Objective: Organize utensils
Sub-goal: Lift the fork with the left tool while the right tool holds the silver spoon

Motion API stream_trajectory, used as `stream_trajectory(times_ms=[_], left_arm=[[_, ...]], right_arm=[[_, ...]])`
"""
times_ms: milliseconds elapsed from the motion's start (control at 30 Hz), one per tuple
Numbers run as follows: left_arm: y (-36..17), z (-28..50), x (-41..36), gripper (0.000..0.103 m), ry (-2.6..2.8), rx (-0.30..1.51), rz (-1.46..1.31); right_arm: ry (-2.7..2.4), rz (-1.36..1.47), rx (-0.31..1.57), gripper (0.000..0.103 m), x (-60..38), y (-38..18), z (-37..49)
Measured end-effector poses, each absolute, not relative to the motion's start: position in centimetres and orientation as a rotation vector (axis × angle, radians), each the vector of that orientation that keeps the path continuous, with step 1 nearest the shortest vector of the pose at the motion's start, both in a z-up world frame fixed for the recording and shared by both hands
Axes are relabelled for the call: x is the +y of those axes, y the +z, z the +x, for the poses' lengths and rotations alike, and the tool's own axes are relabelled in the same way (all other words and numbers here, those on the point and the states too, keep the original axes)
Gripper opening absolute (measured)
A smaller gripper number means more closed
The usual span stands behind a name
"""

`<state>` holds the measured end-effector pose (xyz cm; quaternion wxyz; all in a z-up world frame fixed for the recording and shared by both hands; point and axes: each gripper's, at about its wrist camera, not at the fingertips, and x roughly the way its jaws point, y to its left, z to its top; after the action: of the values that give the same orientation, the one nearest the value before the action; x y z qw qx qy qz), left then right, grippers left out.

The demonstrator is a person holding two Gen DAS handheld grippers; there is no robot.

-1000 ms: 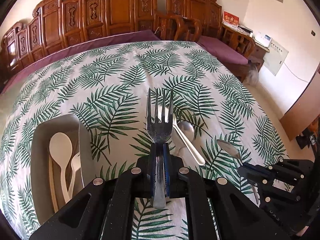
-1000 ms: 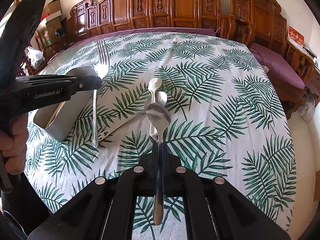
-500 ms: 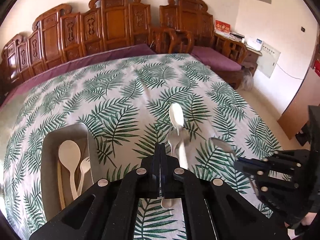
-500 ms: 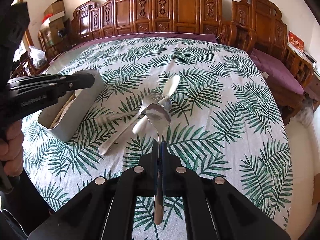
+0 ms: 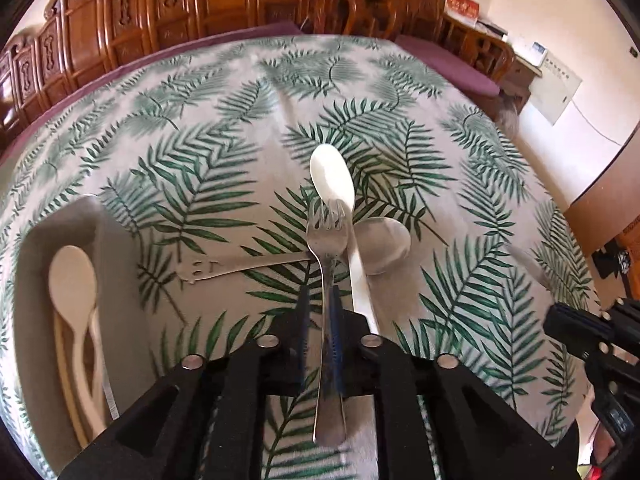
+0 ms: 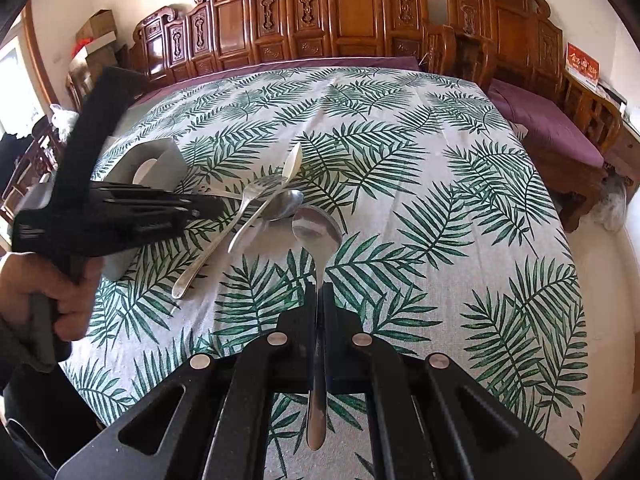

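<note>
Step in hand: pick-up of 1 fork from the loose pile; binning not yet begun.

1. Grey tray, by the table's left edge near its near-left corner; holds white spoons only. Room inside for more.
2. Flat metal utensil with a patterned handle, lying crosswise between the tray and the pile; its head is hidden.
3. Left gripper, low over the pile, jaws just opened to a narrow gap. Fork lies lengthwise in that gap, handle toward the camera (1 pad looks close against it, the other stands apart, so not yet clamped). Next move, as judged: close on the handle, lift clear of the crossed pieces, carry left to the tray.
4. White plastic spoon, just beside the fork, tines overlapping its bowl; likely to be dragged.
5. Loose steel spoon, touching the white spoon's handle.
6. Right gripper, clamped on a held steel spoon, hovering right of the pile.

Open cloth runs wide toward the far and right edges; the near edge is close.
</note>
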<state>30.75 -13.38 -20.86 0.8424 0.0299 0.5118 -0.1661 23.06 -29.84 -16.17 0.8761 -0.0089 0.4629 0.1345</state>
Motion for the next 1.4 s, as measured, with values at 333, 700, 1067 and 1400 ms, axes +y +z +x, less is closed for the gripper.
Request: stream_trajectory(times_ms=[333, 700, 1067, 1400], left_arm=[[-22.7, 32.7, -15.7, 0.011, -0.327, 1.091, 0.138], [-18.0, 29.1, -13.2, 0.008, -0.360, 0.989, 0.118], [-12.8, 26.3, -8.3, 0.007, -0.344, 0.880, 0.033], [-9.3, 24.5, -4.0, 0.007, -0.326, 0.808, -0.018]], right_arm=[[0.286, -0.015, 0.978, 0.004, -30.3, -16.8, 23.4], [0.316, -0.022, 0.947, 0.004, -27.8, -15.6, 23.2], [0.359, -0.060, 0.892, 0.004, -23.1, -12.6, 22.8], [0.390, -0.092, 0.861, 0.004, -19.6, -11.0, 23.0]])
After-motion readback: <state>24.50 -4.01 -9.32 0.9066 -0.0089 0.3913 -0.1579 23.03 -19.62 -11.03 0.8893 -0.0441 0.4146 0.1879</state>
